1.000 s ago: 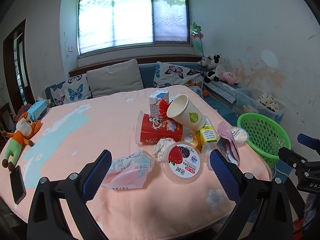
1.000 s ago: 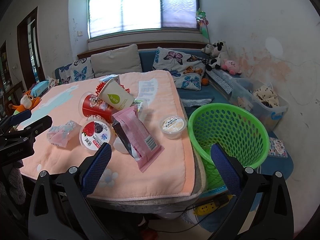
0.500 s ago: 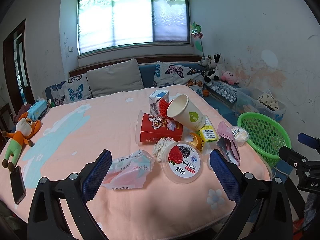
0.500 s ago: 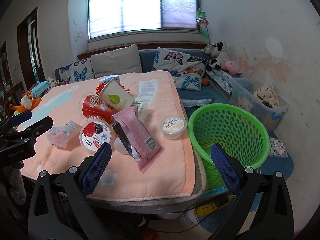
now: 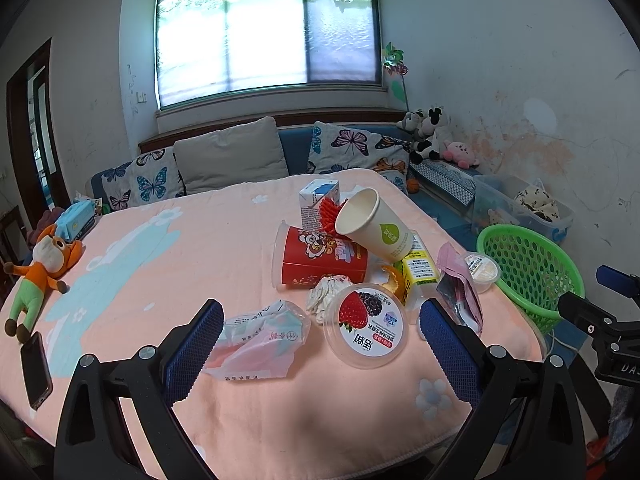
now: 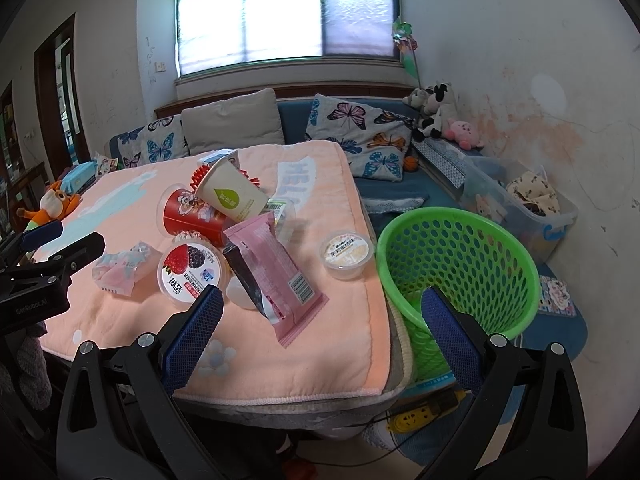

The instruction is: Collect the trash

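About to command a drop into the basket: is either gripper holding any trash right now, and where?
Nothing is held. The left gripper and right gripper are both open and empty.

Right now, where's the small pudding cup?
In the right wrist view, the small pudding cup sits near the table's right edge, between the pink wrapper and the green basket.

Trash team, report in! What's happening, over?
Left gripper open, empty. Right gripper open, empty. Round berry-lid yogurt tub on pink blanket. Green plastic mesh basket empty, way clear.
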`<action>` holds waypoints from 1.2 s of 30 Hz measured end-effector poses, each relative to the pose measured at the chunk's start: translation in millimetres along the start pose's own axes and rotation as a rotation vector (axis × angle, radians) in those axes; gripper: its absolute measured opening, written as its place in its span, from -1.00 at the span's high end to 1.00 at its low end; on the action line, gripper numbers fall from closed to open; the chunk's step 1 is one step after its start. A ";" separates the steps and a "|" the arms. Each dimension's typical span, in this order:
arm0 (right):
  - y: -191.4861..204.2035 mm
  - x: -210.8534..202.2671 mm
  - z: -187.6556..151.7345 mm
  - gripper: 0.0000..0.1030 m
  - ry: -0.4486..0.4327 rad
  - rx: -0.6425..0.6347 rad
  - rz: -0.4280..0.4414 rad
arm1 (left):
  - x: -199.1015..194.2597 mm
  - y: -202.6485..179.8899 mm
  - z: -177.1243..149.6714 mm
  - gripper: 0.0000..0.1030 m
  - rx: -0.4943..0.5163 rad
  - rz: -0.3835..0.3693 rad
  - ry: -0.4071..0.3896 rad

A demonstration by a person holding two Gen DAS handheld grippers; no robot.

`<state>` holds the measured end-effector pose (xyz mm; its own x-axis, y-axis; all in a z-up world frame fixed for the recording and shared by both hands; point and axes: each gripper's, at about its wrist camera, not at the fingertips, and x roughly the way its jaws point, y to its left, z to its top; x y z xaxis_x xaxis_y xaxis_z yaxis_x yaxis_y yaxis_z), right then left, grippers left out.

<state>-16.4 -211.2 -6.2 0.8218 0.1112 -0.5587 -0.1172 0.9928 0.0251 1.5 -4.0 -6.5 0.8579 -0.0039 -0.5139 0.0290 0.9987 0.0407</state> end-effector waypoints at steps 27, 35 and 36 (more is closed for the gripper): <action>-6.6 25.9 12.3 -0.91 0.028 0.000 0.008 | 23.8 8.3 11.0 -0.86 -0.001 0.014 0.034; -4.8 36.5 18.2 -0.91 0.041 -0.019 0.023 | 32.4 9.3 18.5 -0.86 -0.001 0.018 0.051; -4.1 38.7 19.3 -0.91 0.043 -0.024 0.027 | 33.5 9.8 19.9 -0.86 -0.001 0.018 0.053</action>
<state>26.7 -210.1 -11.9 0.7939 0.1351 -0.5929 -0.1525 0.9881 0.0209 40.7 4.7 -6.2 0.8300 0.0171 -0.5575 0.0128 0.9987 0.0497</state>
